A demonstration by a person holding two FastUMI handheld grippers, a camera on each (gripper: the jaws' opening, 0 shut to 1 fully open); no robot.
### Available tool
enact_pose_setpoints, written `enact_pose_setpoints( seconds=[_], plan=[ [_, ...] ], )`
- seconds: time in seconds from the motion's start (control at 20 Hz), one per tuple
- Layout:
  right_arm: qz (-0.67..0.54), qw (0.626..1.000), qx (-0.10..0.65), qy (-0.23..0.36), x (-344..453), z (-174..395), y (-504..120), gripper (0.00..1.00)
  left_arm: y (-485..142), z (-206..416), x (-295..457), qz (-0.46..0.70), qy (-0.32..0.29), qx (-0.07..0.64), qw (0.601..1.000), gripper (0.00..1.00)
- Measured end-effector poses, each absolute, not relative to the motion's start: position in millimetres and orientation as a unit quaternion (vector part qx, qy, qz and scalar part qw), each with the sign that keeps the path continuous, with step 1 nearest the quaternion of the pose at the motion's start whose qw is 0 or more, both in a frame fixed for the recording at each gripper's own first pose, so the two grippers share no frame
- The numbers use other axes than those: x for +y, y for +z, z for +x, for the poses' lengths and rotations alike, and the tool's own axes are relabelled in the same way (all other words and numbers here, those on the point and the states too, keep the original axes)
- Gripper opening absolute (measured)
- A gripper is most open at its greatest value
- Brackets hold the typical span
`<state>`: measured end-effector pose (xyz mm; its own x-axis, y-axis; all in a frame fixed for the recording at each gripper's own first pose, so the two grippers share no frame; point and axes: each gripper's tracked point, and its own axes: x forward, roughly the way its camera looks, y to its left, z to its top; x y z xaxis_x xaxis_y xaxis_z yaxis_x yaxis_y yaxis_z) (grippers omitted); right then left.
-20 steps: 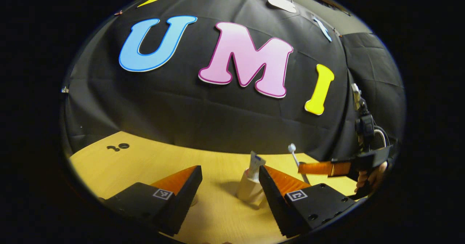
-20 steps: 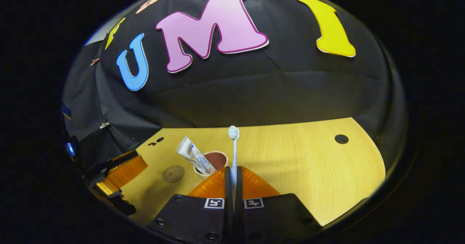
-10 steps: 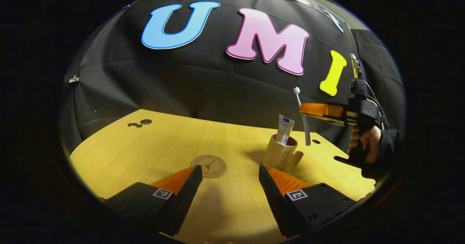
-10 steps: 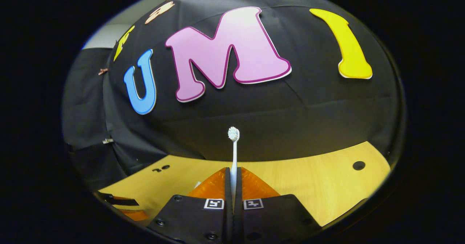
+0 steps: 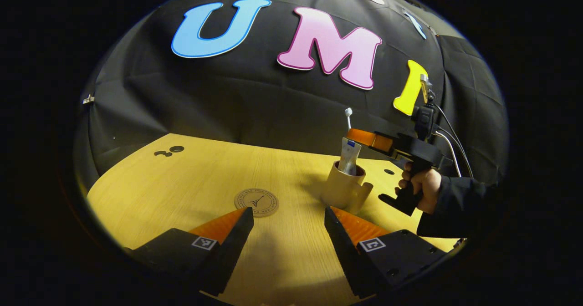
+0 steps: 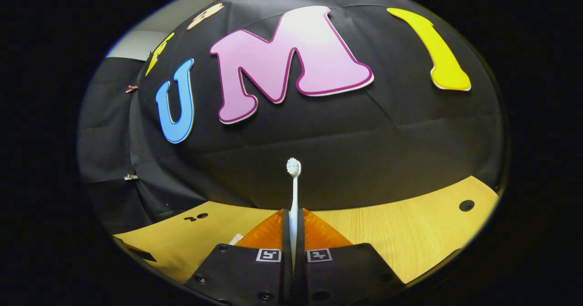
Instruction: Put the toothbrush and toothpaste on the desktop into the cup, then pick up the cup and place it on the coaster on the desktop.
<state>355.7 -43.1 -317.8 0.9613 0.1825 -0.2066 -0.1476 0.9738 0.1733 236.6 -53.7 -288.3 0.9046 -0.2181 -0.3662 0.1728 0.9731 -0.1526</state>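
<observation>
Toothpaste (image 5: 349, 155) already stands in the cup (image 5: 342, 190) near the worktop's (image 5: 182, 187) far edge; my right tool (image 6: 293, 233) pinches the toothbrush (image 6: 293, 192) above it, left tool (image 5: 288, 233) spread idle, coaster (image 5: 256, 202) unused; brush drop and cup transfer remain.

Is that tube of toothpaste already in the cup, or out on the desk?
In. The toothpaste stands upright in the cup, its top poking above the rim.
</observation>
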Motion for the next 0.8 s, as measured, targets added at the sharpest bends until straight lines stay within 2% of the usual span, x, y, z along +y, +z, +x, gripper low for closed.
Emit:
enact_pose_setpoints(
  seconds=[0.25, 0.35, 0.5, 0.55, 0.8],
  plan=[
    [0.073, 0.985, 0.132, 0.082, -43.1, 334.3, -339.3, 0.11, -294.3, 236.5, -58.4, -0.073, -0.102, 0.198, 0.972, 0.97],
    [0.062, 0.982, 0.151, 0.090, -40.9, 327.1, -343.4, 0.21, -295.1, 236.2, -57.6, -0.078, -0.098, 0.200, 0.972, 0.98],
    [0.059, 0.982, 0.160, 0.083, -55.5, 308.7, -322.8, 0.82, -292.3, 233.2, -58.4, -0.083, -0.094, 0.198, 0.972, 0.98],
    [0.060, 0.982, 0.160, 0.083, -55.5, 307.9, -322.3, 0.98, -290.8, 231.8, -58.7, -0.083, -0.095, 0.198, 0.972, 0.98],
    [0.049, 0.978, 0.185, 0.079, -57.7, 289.1, -297.4, 0.96, -284.3, 220.5, -62.7, -0.086, -0.095, 0.201, 0.971, 0.97]
  ],
)
